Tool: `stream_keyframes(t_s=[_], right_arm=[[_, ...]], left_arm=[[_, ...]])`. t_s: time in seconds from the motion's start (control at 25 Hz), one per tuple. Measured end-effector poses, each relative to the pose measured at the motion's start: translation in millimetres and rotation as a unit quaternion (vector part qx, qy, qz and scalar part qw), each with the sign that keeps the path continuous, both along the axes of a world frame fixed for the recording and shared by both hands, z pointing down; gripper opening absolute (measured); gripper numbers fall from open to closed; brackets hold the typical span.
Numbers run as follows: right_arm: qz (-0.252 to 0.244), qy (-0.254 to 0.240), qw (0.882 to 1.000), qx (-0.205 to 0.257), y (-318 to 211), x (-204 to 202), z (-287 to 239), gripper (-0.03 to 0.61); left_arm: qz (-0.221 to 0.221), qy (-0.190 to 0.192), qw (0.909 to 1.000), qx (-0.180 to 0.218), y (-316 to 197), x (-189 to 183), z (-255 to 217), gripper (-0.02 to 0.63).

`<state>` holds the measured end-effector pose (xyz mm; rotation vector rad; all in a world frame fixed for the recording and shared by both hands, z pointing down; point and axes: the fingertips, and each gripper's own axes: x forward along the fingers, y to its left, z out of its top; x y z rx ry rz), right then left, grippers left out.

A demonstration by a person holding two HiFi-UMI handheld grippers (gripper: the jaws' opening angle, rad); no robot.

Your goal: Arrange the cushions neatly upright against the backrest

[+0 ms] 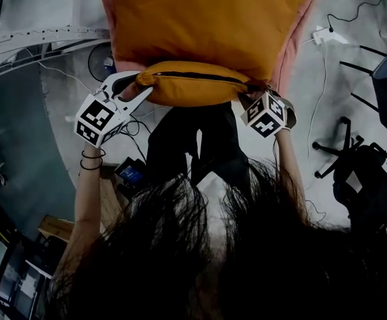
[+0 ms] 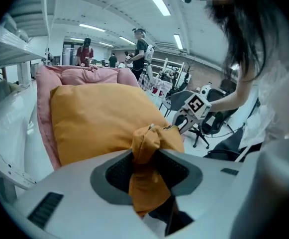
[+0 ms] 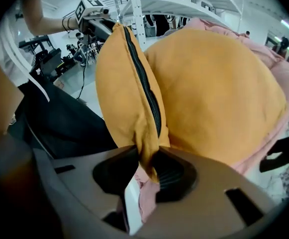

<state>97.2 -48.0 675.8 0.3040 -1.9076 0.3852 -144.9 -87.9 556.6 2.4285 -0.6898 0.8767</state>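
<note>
The left gripper [image 1: 138,89] pinches one bunched corner of the orange cushion [image 1: 206,19], its jaws nearly closed. The right gripper [image 1: 250,95] clamps the opposite corner beside the zipper [image 1: 193,77]. The cushion is held lifted against a pink cushion [image 1: 298,39].

The front cushion [image 1: 206,19]: plain mustard orange, with a black zip [image 1: 200,77] along its near edge. The rear cushion [image 2: 79,74]: plain pale pink. The marker cubes [image 1: 100,119]: white with black square patterns. The left tool [image 2: 144,168]: white body, grey pads.
</note>
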Motion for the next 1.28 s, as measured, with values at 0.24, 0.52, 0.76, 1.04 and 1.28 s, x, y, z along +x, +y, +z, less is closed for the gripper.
stream_keyframes(t_s=[0.24,0.52,0.76,1.04,1.28], right_arm=[[0.084,0.004,0.996,0.033,-49.1,1.7,38.9,0.104],[0.093,0.035,0.994,0.034,-110.0,2.4,101.8,0.104],[-0.016,0.082,0.997,0.002,-114.2,-13.7,136.6,0.104],[-0.049,0.100,0.993,-0.049,-127.3,-17.3,173.8,0.107],[-0.066,0.105,0.990,-0.066,-126.2,-20.0,184.5,0.117]], left_arm=[[-0.091,0.012,0.9950,-0.037,-65.5,-5.7,66.7,0.161],[-0.133,0.125,0.9818,-0.052,-98.8,10.9,102.9,0.163],[-0.141,0.183,0.9698,-0.077,-86.2,4.2,134.4,0.163],[-0.122,0.211,0.9567,-0.159,-94.5,17.8,164.4,0.163],[-0.106,0.208,0.9563,-0.177,-89.5,20.1,167.8,0.163]])
